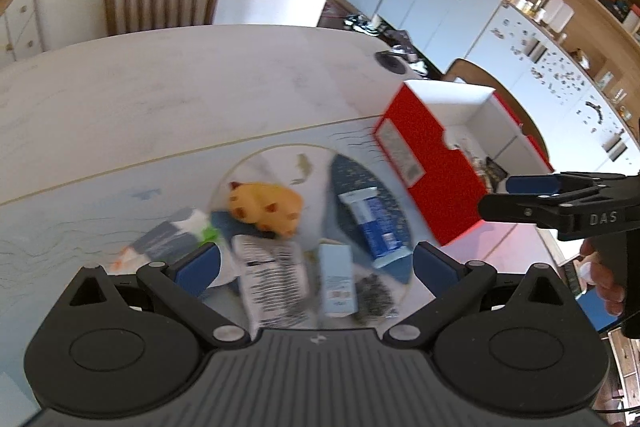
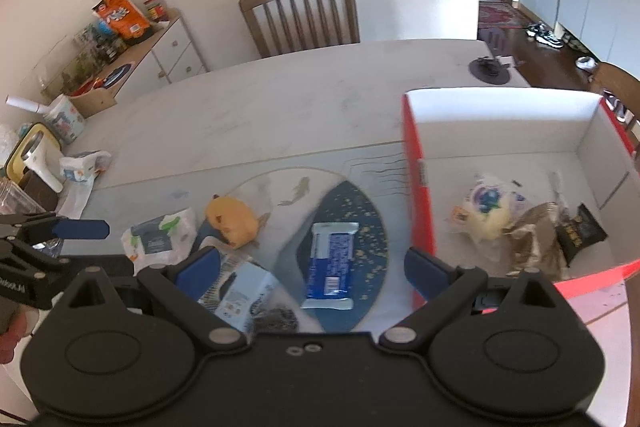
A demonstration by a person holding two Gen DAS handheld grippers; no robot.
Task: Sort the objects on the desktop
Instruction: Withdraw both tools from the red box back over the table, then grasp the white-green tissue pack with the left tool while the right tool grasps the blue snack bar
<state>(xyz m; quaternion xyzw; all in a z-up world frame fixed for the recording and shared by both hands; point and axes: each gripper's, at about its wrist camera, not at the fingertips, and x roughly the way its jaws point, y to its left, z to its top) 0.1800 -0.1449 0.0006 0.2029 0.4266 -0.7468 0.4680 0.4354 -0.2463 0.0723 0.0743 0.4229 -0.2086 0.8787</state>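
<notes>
Snack bar (image 2: pixel 329 265) lies on mat's near edge, just left of red box (image 2: pixel 418 195); right gripper (image 2: pixel 312 269) hovers above, jaws wide, prob. lining up grab. Left gripper (image 1: pixel 316 267) also wide, empty.

Black left claw (image 1: pixel 316 263), blue pads (image 1: pixel 199 264), silver pivot screws, right claw (image 2: pixel 312 263) alike
</notes>
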